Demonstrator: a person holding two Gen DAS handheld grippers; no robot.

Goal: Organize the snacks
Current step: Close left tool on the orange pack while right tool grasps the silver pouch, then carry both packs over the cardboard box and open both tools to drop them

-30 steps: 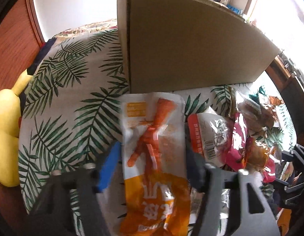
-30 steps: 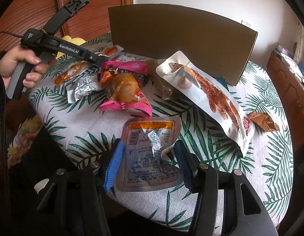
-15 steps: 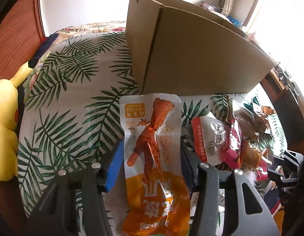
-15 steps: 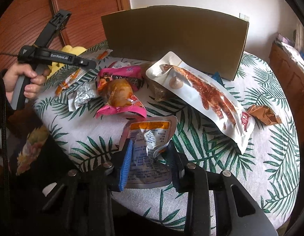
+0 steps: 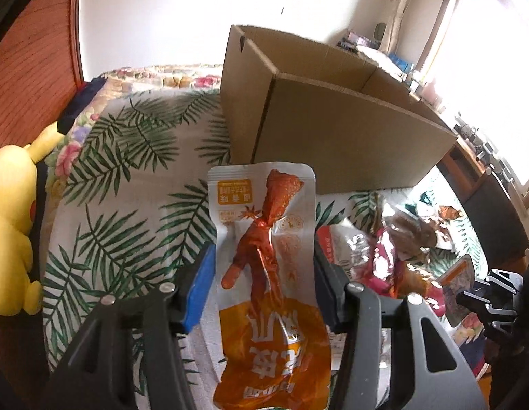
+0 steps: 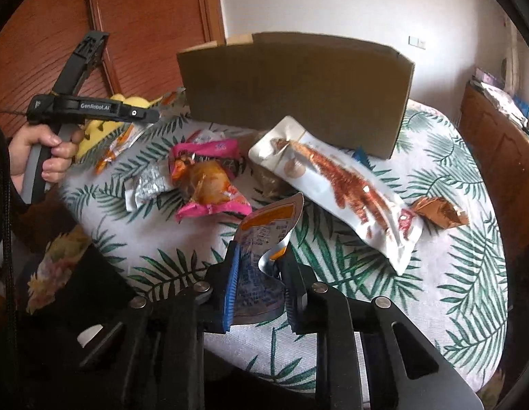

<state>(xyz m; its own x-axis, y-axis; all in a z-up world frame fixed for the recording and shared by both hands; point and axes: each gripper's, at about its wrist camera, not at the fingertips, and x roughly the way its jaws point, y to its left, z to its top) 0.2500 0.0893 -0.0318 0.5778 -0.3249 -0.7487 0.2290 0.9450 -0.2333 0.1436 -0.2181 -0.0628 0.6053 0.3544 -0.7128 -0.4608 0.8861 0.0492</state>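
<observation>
My left gripper [image 5: 262, 273] is shut on an orange-and-white chicken-foot snack packet [image 5: 264, 256] and holds it above the leaf-print tablecloth [image 5: 127, 188], in front of an open cardboard box [image 5: 333, 130]. My right gripper [image 6: 259, 270] is shut on a silver-and-orange snack pouch [image 6: 264, 239], which is crumpled and lifted off the cloth. The box [image 6: 298, 85] stands at the back of the table in the right wrist view. The left gripper [image 6: 93, 109] also shows there at the left, with its packet [image 6: 121, 143] hanging from it.
Loose snacks lie on the cloth: a pink packet [image 6: 206, 177], a silver packet [image 6: 148, 184], a long white packet [image 6: 339, 184], a brown wrapper [image 6: 438, 212]. A yellow plush toy [image 5: 11, 225] sits at the left edge. A wooden cabinet [image 6: 497, 143] stands right.
Both grippers have closed on their packets and risen. The left packet now hangs above the cloth nearer the box. The right pouch has crumpled and lifted.
</observation>
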